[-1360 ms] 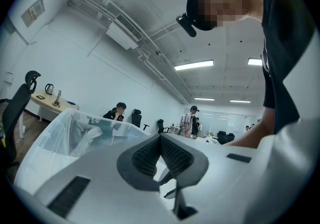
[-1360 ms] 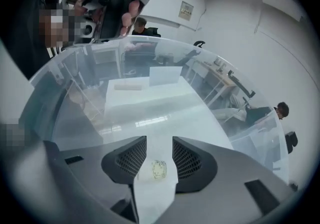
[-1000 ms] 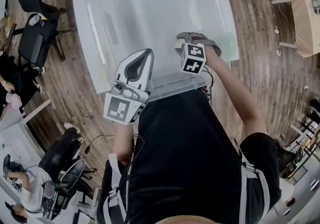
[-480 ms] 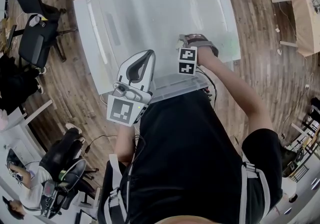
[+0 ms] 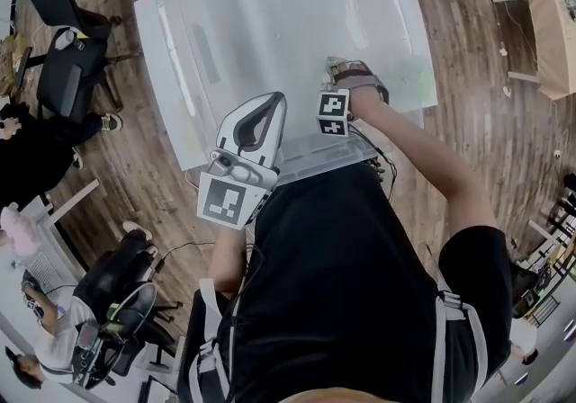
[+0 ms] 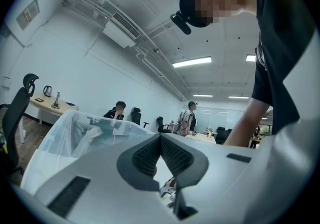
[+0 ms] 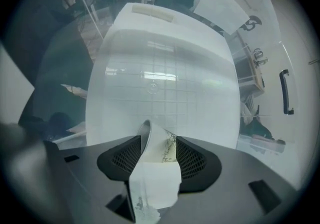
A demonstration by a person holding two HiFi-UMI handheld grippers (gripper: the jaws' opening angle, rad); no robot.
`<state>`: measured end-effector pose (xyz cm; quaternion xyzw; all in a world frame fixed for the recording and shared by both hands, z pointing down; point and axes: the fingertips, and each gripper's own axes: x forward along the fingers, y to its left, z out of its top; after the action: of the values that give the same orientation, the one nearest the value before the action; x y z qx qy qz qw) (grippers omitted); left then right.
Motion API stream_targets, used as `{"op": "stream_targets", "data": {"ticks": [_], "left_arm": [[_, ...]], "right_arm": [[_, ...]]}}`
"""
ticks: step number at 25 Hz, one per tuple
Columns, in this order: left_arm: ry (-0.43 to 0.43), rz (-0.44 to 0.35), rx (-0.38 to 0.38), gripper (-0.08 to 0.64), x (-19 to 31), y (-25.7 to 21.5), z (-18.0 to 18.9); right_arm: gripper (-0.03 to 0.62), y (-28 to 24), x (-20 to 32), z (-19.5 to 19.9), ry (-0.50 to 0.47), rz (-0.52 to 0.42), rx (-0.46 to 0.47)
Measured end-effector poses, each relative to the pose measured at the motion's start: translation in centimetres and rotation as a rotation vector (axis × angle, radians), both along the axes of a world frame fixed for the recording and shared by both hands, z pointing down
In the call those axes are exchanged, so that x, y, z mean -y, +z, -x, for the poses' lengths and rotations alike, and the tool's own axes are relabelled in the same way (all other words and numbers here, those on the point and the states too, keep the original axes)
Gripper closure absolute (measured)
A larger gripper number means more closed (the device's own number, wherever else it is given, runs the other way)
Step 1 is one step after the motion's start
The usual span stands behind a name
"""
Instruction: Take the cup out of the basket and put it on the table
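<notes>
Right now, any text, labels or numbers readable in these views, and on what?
No readable words or numbers.
Black-and-white square markers on two cubes: patterns, no letters.
Dark print on the white paper cup: too blurred.
Grey wall sign: too small.

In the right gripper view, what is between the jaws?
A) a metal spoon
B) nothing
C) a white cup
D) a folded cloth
C: a white cup sits between the pads of the right gripper, whose jaws have just been opening, with the translucent basket behind it.
</notes>
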<state>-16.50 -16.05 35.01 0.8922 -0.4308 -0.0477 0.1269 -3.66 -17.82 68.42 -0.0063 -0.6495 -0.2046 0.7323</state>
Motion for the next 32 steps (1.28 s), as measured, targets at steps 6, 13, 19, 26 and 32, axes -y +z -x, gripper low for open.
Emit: {"op": "stream_targets", "data": {"ticks": [6,13,19,26,32], "left_arm": [[0.000,0.019,0.005,0.541,-0.2,0.4,0.0],[-0.008,0.022,0.009,0.541,0.0,0.7,0.3],[-0.010,0.018,0.005,0.541,-0.1,0.6,0.4],[-0.016,0.017,0.007,0.541,-0.2,0.6,0.5],[-0.022,0.012,0.020,0.541,-0.2,0.6,0.6]], "right_arm": [[0.491,-0.6,1.4,-0.2,0.037,-0.060,0.000],[0.546,-1.7,3.2,0.2,0.002,-0.175,0.011],[0.571,-3.4,4.4,1.1,0.006,-0.247,0.061],[0.571,-5.0,4.3,1.6,0.039,-0.257,0.128],[0.571,-8.7,5.1,3.3,0.104,-0.273,0.274]]}}
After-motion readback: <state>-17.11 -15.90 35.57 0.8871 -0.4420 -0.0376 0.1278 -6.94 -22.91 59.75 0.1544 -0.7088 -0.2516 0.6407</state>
